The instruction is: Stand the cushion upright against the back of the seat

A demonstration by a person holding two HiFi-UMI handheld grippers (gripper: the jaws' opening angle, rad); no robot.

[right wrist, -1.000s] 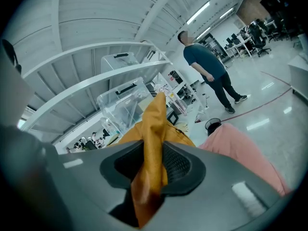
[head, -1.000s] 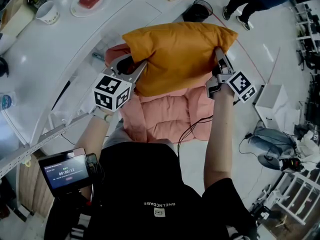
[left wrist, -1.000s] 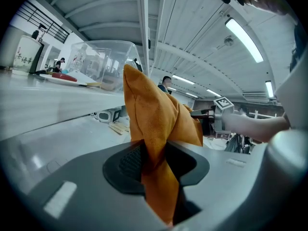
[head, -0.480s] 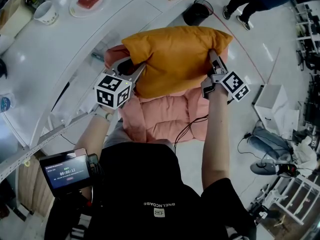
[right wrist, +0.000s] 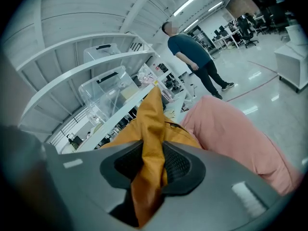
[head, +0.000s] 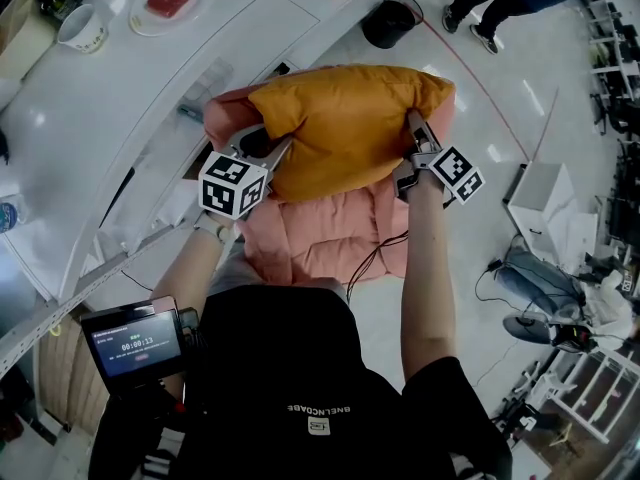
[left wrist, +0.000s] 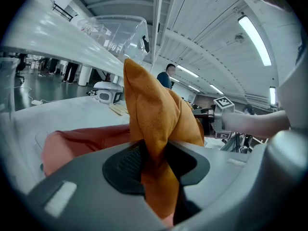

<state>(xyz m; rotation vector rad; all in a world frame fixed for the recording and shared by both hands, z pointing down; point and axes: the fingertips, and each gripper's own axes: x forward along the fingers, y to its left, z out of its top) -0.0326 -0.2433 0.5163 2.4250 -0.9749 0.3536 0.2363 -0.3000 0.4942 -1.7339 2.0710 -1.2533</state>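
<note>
**Cushion**: orange and soft, upper centre of the head view. It is held broadside above the pink seat. Its top edge runs about level with the seat's back, which shows at the cushion's upper left. Whether the lower edge touches the seat pad cannot be told.

**Left gripper**: at the cushion's left edge. The jaws are clamped on a pinched fold of the orange cover, with cloth pressed against both pads in its own view.

**Right gripper**: at the cushion's right edge. The jaws are likewise clamped on a fold of the cover.

**Counter**: white, curving down the left of the frame. It carries a plate and a cup, both well apart from the seat.

**Step in hand (judged):** lowering the cushion onto the seat so that it leans on the back.

**Handling notes:**
- Hold both grips level so the lower edge lands flat on the pad.
- Press the cushion's face to the back before letting go. Soft filling is likely to slump forward if released clear of it.
- Part both pairs of jaws together.
- Draw away sideways, so that no cloth snags and drags the cushion over.
</note>
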